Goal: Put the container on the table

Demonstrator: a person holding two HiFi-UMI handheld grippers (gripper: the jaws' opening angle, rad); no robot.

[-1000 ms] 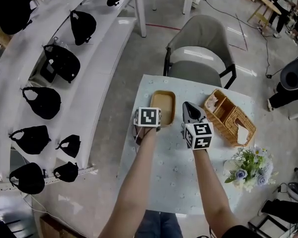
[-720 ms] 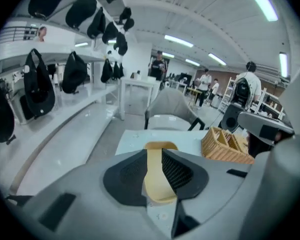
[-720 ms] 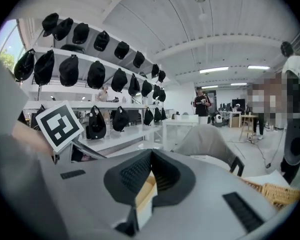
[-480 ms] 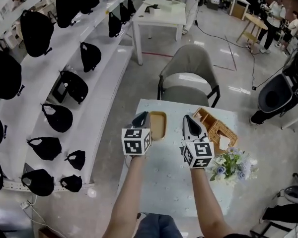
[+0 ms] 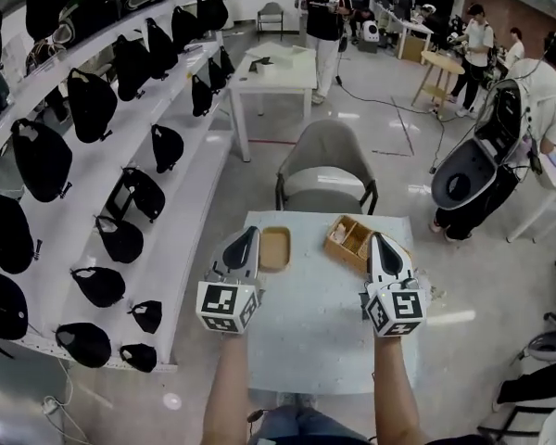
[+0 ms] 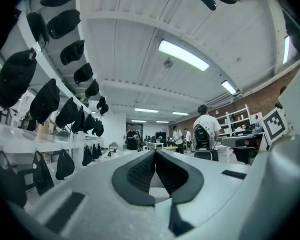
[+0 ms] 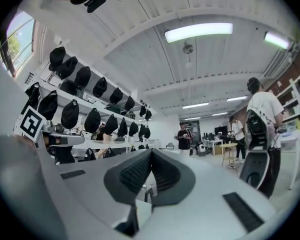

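On the pale speckled worktop (image 5: 324, 332), the shallow tan rectangular container (image 5: 274, 248) is now left lying flat. It has been released by the left gripper (image 5: 250, 234) and right gripper (image 5: 378, 239), whose jaws are closed on nothing and drawn back. The placement is judged complete.

Left gripper (image 6: 154, 153): grey jaws closed, nothing between.
Black caps (image 6: 45, 101) at left, long ceiling strip light (image 6: 185, 55) above, person with black backpack (image 6: 206, 134) ahead.

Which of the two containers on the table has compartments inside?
The wicker basket near the right gripper; the tan tray is undivided.
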